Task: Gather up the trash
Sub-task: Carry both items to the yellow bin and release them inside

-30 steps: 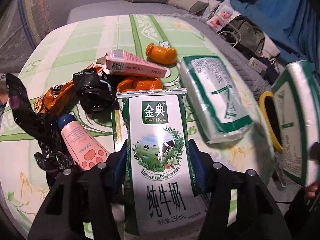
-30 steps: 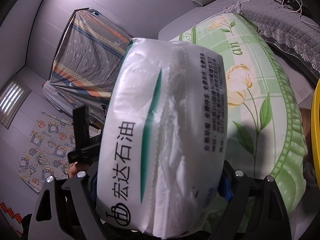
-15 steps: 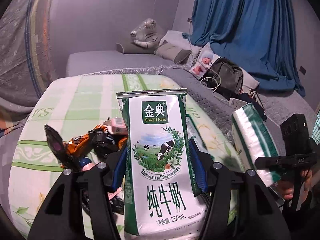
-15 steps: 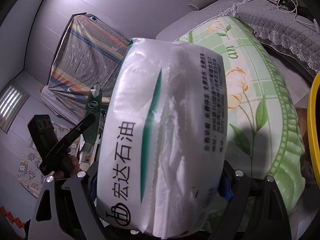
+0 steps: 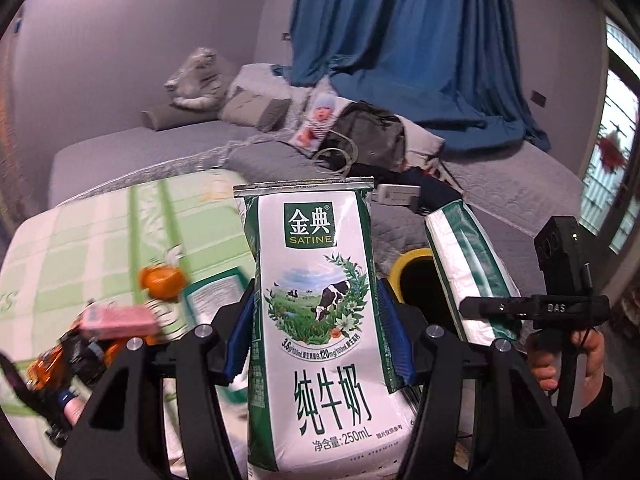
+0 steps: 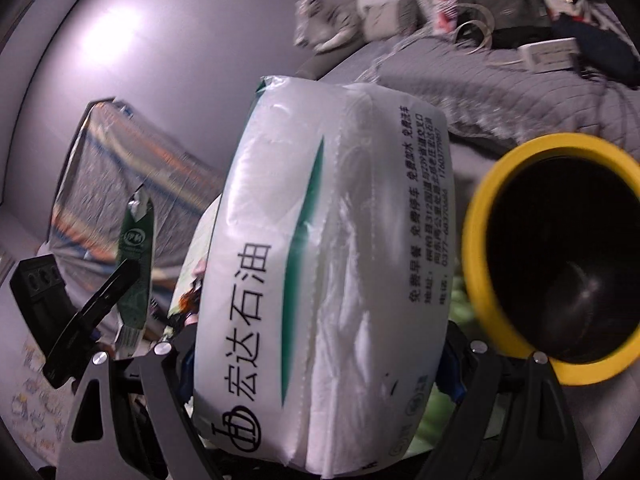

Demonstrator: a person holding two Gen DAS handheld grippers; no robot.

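Note:
My left gripper (image 5: 316, 320) is shut on a green and white milk carton (image 5: 316, 312), held upright in the air. My right gripper (image 6: 320, 344) is shut on a white and green tissue pack (image 6: 328, 264), which also shows in the left wrist view (image 5: 468, 264). A yellow-rimmed black bin (image 6: 560, 256) is just right of the tissue pack; in the left wrist view its rim (image 5: 404, 268) shows between carton and tissue pack. The carton shows edge-on in the right wrist view (image 6: 136, 264).
On the green floral table (image 5: 100, 240) lie a pink box (image 5: 116, 318), an orange peel (image 5: 162, 280), orange wrappers (image 5: 48, 360) and another tissue pack (image 5: 212, 300). A grey bed (image 5: 500, 184) with bags and a blue curtain (image 5: 400, 48) lies behind.
Both grippers have lifted and swung right with their loads. The table trash has slid to the lower left. The yellow-rimmed bin has come into full view beside the tissue pack.

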